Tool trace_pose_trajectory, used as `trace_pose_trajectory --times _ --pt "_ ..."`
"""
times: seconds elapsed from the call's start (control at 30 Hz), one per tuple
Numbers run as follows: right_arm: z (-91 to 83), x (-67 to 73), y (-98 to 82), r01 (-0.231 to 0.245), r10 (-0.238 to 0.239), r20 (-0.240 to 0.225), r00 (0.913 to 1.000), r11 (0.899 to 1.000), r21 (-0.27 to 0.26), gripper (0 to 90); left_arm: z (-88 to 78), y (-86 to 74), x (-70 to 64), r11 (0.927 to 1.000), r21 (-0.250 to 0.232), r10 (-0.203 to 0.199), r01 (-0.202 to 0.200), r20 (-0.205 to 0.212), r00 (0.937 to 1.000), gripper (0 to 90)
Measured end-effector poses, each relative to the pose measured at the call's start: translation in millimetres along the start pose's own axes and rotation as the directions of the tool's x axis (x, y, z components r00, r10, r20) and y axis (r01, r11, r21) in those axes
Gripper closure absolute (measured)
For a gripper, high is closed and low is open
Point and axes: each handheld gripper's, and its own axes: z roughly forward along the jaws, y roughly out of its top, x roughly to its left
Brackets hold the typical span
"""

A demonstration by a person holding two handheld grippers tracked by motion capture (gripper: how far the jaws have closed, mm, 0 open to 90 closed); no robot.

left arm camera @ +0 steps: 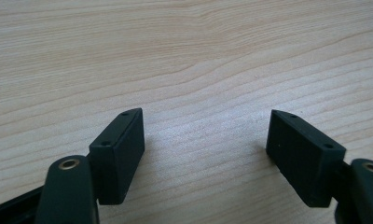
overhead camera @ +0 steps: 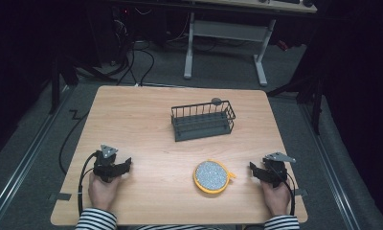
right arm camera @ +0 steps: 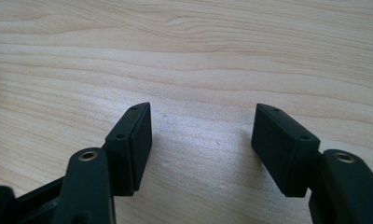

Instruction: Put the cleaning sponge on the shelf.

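Note:
A round yellow-rimmed dish [overhead camera: 211, 176] with a speckled grey inside lies on the wooden table [overhead camera: 146, 110] near its front edge. Behind it, at mid table, stands a dark wire basket [overhead camera: 202, 120]. My left gripper [overhead camera: 124, 166] rests on the table at the front left, held by a hand, and points right toward the dish. My right gripper [overhead camera: 253, 168] rests at the front right, just right of the dish, and points left. In the left gripper view my left gripper [left arm camera: 205, 140] stands open over bare wood. My right gripper [right arm camera: 202, 133] is likewise open with nothing between its jaws.
A small grey round object [overhead camera: 216, 101] sits just behind the basket's far rim. Beyond the table is a dark floor with cables [overhead camera: 132, 62] and a white desk frame [overhead camera: 223, 43]. Striped sleeves [overhead camera: 96, 220] come in at the bottom edge.

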Motion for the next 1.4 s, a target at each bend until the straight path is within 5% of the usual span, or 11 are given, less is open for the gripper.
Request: trace_pose_trajectory --times 0.8,1.4 --pt "-0.3 1.3 -0.2 0.004 -0.004 -0.007 1.0000 1.000 0.004 36.2 -2.0 0.4 1.3 0.9998 0.012 0.016 -0.016 0.015 0.9998 30.9" --pt "-0.3 1.4 -0.2 0.004 -0.004 -0.008 1.0000 1.000 0.004 36.0 -4.6 7.8 -2.3 0.9988 0.030 -0.041 0.039 0.079 0.9960 32.8"
